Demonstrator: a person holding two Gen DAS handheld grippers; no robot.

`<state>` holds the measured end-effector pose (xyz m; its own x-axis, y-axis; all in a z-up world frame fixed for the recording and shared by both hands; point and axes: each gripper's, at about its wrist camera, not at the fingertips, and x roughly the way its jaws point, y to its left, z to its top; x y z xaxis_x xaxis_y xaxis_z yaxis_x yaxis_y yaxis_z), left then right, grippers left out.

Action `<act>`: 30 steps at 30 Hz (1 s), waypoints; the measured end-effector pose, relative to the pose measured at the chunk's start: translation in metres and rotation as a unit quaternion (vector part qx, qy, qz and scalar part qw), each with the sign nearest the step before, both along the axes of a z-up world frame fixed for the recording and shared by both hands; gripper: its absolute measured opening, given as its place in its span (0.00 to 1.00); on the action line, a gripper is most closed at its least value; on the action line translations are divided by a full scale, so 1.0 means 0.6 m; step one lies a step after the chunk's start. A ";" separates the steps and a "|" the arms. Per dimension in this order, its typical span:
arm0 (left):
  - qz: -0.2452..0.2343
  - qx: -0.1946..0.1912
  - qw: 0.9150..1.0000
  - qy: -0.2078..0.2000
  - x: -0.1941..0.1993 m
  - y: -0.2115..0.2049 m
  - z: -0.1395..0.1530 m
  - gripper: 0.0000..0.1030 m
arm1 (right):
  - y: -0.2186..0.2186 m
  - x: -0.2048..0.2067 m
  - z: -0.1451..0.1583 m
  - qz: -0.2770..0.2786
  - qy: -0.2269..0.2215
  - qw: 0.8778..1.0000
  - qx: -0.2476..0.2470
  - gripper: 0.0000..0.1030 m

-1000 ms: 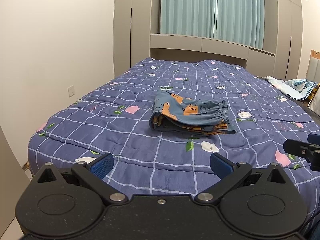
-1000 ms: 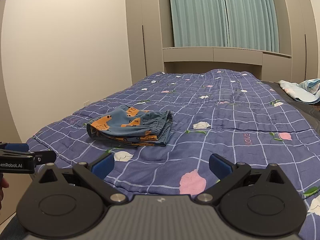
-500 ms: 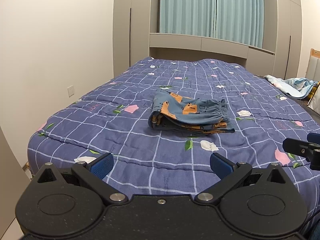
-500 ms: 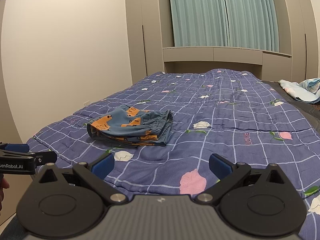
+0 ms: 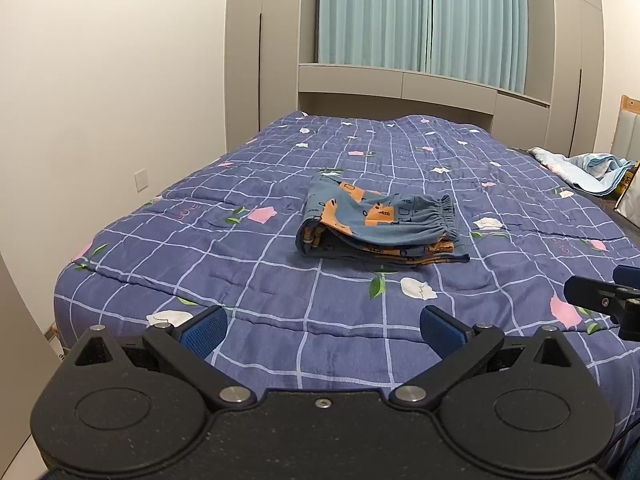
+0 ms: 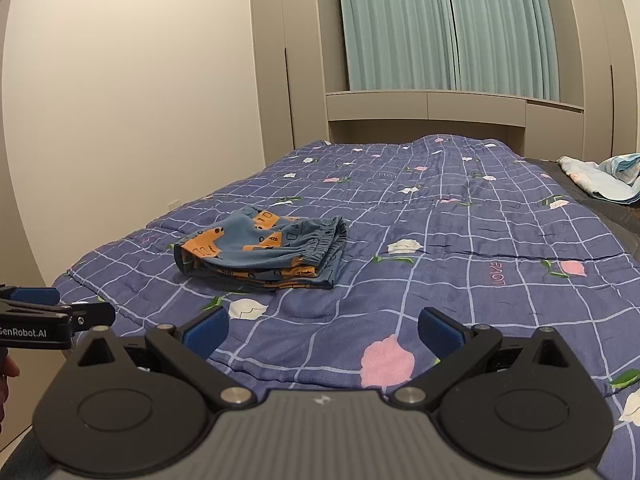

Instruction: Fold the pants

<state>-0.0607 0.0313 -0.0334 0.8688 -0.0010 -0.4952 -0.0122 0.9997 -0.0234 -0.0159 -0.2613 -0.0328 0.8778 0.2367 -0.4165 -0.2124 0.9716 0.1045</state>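
Left wrist view: left gripper (image 5: 322,326) held low at the foot of the bed, jaws spread wide, blue pads (image 5: 204,330) apart with nothing between them. Right gripper (image 6: 323,326) likewise released, jaws wide, holding nothing; its tip also shows at the right edge of the left view (image 5: 600,298), and the left tool's side, marked GenRobot.AI, shows at the left edge of the right view. Both tools hang above the near end of the quilt (image 5: 348,320), well apart from the garment. Quilt is blue-violet with a pale grid and pink and white flowers, and it covers the bed (image 6: 460,240). Pants (image 5: 380,226) lie mid-bed, folded into a compact stack, blue with orange print, gathered elastic waistband facing right, layered edges showing on the near side; same bundle seen left of centre in the right wrist view (image 6: 264,254). Further on, at the right side of the bed, a crumpled light-blue blanket (image 5: 588,170). Beyond the head of the bed, a beige built-in ledge (image 5: 420,84) flanked by tall cabinets (image 5: 260,52). Teal curtains (image 5: 420,16) drawn above the ledge. Plain white wall (image 5: 112,100) on the left, with a wall socket (image 5: 141,180) low down.
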 end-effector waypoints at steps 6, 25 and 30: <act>-0.007 -0.001 1.000 0.001 -0.001 -0.003 -0.002 0.99 | 0.000 -0.001 0.000 0.001 0.000 1.000 0.000 1.00; -0.007 -0.004 1.000 0.024 0.013 -0.006 -0.004 0.99 | 0.000 0.007 -0.010 0.009 0.012 1.000 0.004 1.00; -0.004 -0.008 1.000 0.027 0.016 -0.003 -0.006 0.99 | -0.002 0.009 -0.012 0.009 0.017 1.000 0.005 1.00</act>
<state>-0.0511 0.0294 -0.0370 0.8403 -0.0165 -0.5419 -0.0061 0.9992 -0.0398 -0.0106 -0.2626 -0.0401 0.8586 0.2564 -0.4439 -0.2258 0.9666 0.1216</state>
